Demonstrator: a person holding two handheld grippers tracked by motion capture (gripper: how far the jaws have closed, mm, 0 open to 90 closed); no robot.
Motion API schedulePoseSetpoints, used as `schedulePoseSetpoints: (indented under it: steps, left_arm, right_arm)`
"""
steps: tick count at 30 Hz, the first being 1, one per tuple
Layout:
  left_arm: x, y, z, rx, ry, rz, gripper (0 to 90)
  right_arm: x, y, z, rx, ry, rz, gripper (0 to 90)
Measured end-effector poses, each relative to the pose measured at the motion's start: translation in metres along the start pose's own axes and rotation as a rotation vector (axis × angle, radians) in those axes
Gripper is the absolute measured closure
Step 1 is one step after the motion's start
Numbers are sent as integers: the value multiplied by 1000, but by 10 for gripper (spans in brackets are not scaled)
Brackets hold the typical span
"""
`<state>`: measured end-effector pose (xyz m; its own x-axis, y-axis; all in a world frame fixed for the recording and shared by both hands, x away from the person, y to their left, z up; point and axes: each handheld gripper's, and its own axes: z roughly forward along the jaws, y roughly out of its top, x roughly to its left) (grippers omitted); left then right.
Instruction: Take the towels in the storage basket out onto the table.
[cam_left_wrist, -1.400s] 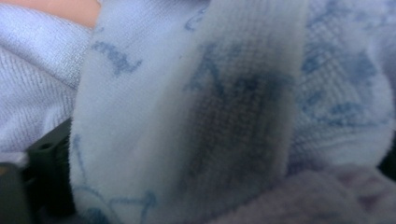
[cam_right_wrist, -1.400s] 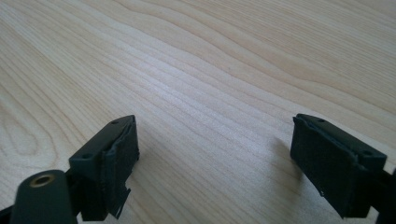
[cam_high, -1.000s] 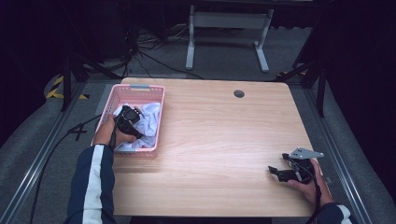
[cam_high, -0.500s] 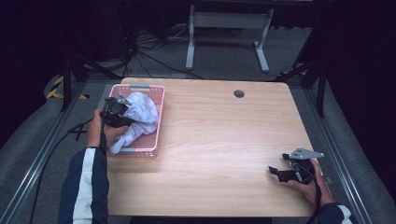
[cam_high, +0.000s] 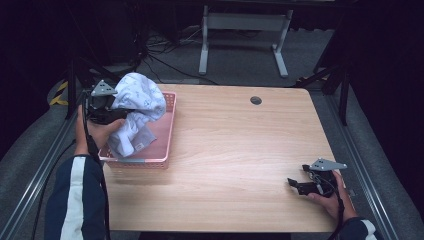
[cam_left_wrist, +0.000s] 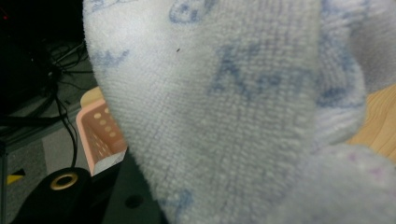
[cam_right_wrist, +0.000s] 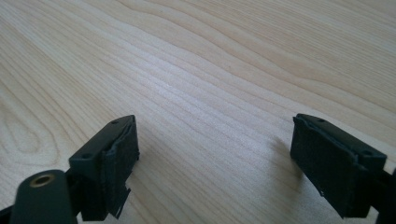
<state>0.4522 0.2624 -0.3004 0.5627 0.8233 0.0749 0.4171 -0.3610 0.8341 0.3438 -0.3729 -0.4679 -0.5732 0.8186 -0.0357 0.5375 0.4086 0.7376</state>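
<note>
Towel (cam_high: 136, 107) gripped by left claw (cam_high: 114, 116), lifted above basket (cam_high: 167, 131). Right claw (cam_high: 296, 185) held open, empty, far right of basket, on worktop (cam_high: 240, 145).

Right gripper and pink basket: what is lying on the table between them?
Nothing. In the high view, only bare wooden table lies between the right gripper and the pink basket; the towel is held up by the left gripper.

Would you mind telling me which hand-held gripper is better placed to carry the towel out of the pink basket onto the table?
Left. The left hand-held gripper already grips the towel above the pink basket; the right hand-held gripper rests open across the table.
</note>
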Motion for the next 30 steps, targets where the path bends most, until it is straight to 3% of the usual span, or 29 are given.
schedulePoseSetpoints:
  steps: [8, 15, 22, 30]
  left_arm:
    - [-7, 32, -21, -85, 2, 1, 655]
    - [-20, 65, -44, -152, -11, 47, 656]
    - [-35, 95, -55, -176, -25, 98, 656]
    - [-62, 124, -53, -214, -98, 136, 656]
  right_arm:
    - [0, 0, 0, 0, 0, 1, 156]
    - [0, 0, 0, 0, 1, 2, 156]
    - [0, 0, 0, 0, 0, 2, 156]
    - [0, 0, 0, 1, -1, -1, 156]
